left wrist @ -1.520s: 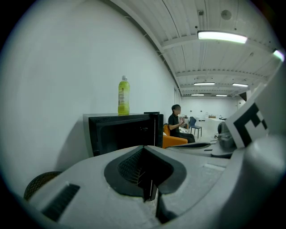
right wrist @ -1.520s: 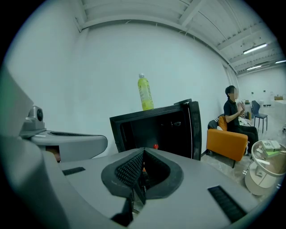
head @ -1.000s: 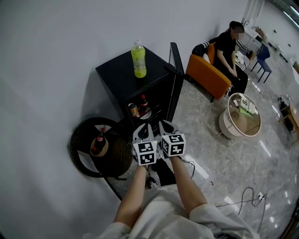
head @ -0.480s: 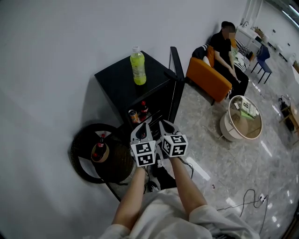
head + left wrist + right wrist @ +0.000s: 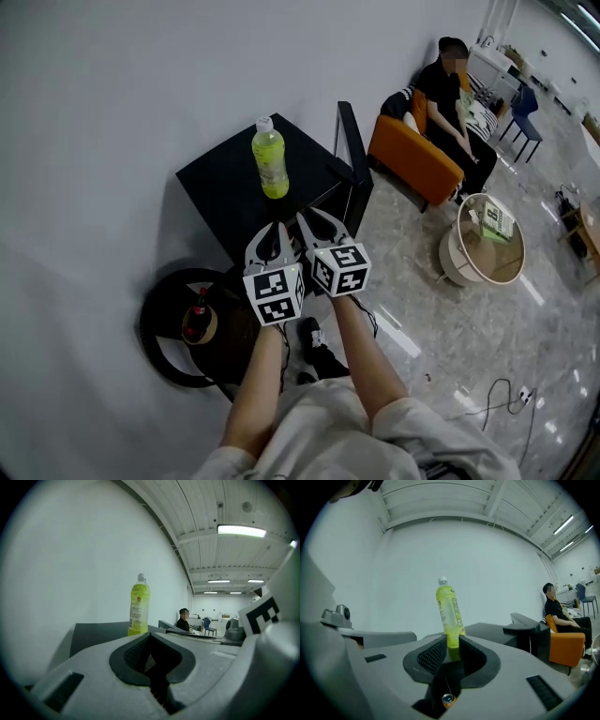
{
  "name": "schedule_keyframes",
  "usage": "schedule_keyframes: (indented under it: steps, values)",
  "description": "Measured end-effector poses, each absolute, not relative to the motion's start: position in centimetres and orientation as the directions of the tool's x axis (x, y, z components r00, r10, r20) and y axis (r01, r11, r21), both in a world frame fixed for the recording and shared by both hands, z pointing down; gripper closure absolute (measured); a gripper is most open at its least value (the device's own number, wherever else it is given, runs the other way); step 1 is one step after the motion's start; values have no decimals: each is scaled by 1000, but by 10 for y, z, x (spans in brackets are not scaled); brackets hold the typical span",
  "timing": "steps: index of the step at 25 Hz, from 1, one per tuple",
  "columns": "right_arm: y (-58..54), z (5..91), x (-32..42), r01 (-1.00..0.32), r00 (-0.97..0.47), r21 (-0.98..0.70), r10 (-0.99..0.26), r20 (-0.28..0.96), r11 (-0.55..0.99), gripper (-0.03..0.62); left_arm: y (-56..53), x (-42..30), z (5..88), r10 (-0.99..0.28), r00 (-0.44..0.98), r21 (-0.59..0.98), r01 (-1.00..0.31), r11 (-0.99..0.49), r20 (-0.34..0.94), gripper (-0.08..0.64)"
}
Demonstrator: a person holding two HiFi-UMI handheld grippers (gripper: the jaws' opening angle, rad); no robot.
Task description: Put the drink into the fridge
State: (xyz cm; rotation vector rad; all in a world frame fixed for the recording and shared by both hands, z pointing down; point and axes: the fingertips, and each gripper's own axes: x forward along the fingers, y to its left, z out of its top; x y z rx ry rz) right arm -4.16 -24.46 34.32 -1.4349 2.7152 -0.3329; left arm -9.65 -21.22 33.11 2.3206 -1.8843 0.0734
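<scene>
A yellow-green drink bottle (image 5: pixel 269 159) stands upright on top of the low black fridge (image 5: pixel 220 183), whose door (image 5: pixel 352 150) hangs open to the right. Both grippers are held side by side just in front of the fridge's top edge, short of the bottle. The left gripper (image 5: pixel 274 234) is shut and empty; in its own view the bottle (image 5: pixel 139 604) rises beyond the jaws. The right gripper (image 5: pixel 311 223) has just been opening to a narrow gap with nothing in it; the bottle (image 5: pixel 450 611) shows through that gap, and a can (image 5: pixel 448 699) shows below.
A round dark basket stand (image 5: pixel 178 328) with a cola bottle (image 5: pixel 197 309) sits left of the fridge by the white wall. A person sits on an orange sofa (image 5: pixel 412 159) beyond the door. A round low table (image 5: pixel 483 234) and floor cables (image 5: pixel 492 398) lie to the right.
Both grippers have risen and moved forward, from in front of the open fridge compartment up to its top edge. They now cover the cans inside the fridge.
</scene>
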Motion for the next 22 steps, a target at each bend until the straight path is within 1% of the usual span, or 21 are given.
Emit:
schedule_keyframes:
  steps: [2,3,9,11,13,15,17,20,21,22]
  values:
    - [-259,326,-49,-789,-600,-196,-799,44,582,473,-227,-105,318,-974,191,110,-978,-178,125,552]
    - [-266,319,-52,-778,-616,-187,-786,42,600,447,-233,-110,313,-976,179,120,-979,-164,124,552]
    - [-303,297,-75,-719,-691,-158,-719,68,676,329,-275,-133,293,-982,133,114,-986,-118,135,552]
    - [-316,295,-83,-723,-689,-140,-721,75,677,300,-287,-142,289,-984,117,103,-989,-103,137,551]
    - [-332,297,-91,-726,-687,-131,-722,84,676,282,-298,-148,290,-985,104,83,-992,-93,138,551]
    - [-347,302,-103,-706,-708,-114,-696,119,699,263,-308,-153,292,-986,92,77,-994,-82,142,552]
    - [-357,306,-119,-672,-741,-108,-660,127,733,259,-313,-162,296,-987,65,79,-995,-54,148,552]
    - [-354,308,-133,-635,-770,-59,-626,122,770,267,-306,-167,302,-986,38,66,-997,-28,161,551]
    - [-351,306,-131,-636,-768,-34,-629,117,771,305,-302,-162,302,-987,43,59,-998,-34,156,552]
    - [-348,304,-127,-643,-762,-18,-638,111,765,312,-297,-157,302,-988,48,52,-998,-41,144,552]
